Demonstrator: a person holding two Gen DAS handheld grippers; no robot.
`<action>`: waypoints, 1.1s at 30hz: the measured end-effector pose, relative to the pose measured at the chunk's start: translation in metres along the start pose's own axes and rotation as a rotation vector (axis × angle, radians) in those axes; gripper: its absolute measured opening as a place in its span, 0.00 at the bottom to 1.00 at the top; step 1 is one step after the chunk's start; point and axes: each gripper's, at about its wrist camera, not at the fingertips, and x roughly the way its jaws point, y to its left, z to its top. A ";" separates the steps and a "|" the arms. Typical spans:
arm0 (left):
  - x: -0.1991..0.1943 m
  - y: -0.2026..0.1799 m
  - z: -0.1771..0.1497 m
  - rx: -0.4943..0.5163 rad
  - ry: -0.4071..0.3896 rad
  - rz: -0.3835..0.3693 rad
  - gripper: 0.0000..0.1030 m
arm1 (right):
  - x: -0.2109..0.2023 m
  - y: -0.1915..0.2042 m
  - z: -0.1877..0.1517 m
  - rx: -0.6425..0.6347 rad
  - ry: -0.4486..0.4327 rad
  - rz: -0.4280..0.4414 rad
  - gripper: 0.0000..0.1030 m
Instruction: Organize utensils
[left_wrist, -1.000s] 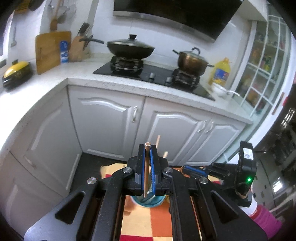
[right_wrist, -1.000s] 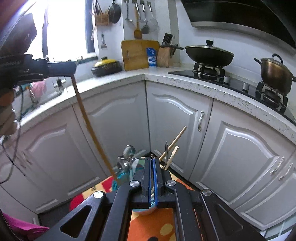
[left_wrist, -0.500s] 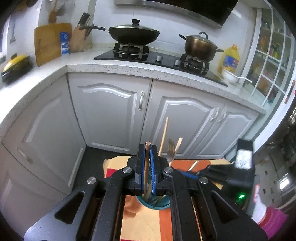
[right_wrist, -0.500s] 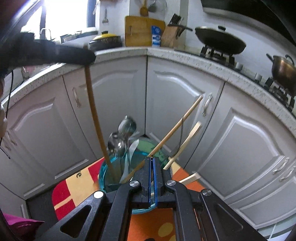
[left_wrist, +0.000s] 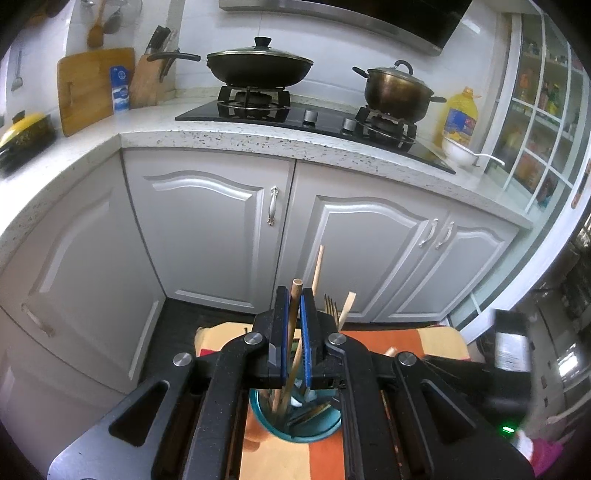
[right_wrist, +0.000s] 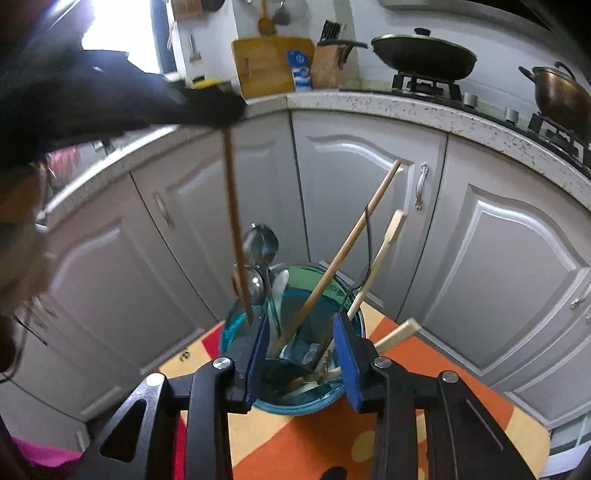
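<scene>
My left gripper (left_wrist: 293, 297) is shut on a thin wooden stick (left_wrist: 295, 314), which points down into the blue glass jar (left_wrist: 295, 428). In the right wrist view the left gripper (right_wrist: 210, 107) hangs at the upper left, and the stick (right_wrist: 232, 214) has its lower end inside the jar's rim (right_wrist: 229, 328). My right gripper (right_wrist: 303, 332) is just above the jar with its jaws opening and nothing pressed between the pads. In the jar stand metal spoons (right_wrist: 260, 243), a long wooden stick (right_wrist: 343, 251), a wooden spatula (right_wrist: 388, 240) and a fork (left_wrist: 330, 304).
The jar stands on an orange, yellow and red patterned cloth (right_wrist: 314, 443). A loose wooden handle (right_wrist: 397, 332) lies beside the jar. White cabinets (left_wrist: 207, 229) are close behind, under a counter with a wok (left_wrist: 258, 66), a pot (left_wrist: 397, 92) and an oil bottle (left_wrist: 460, 118).
Both grippers have come down towards the jar. The stick's lower end has gone into it. The right jaws were shut and now stand apart.
</scene>
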 end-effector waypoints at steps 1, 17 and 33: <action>0.002 0.000 0.001 -0.002 0.001 0.001 0.04 | -0.003 0.001 0.000 -0.003 -0.004 -0.004 0.33; -0.002 0.008 0.007 -0.075 0.040 -0.064 0.28 | -0.029 -0.010 -0.019 0.035 0.000 0.001 0.36; -0.011 -0.005 -0.058 -0.064 0.040 0.068 0.37 | -0.045 0.002 -0.019 0.075 -0.043 -0.060 0.39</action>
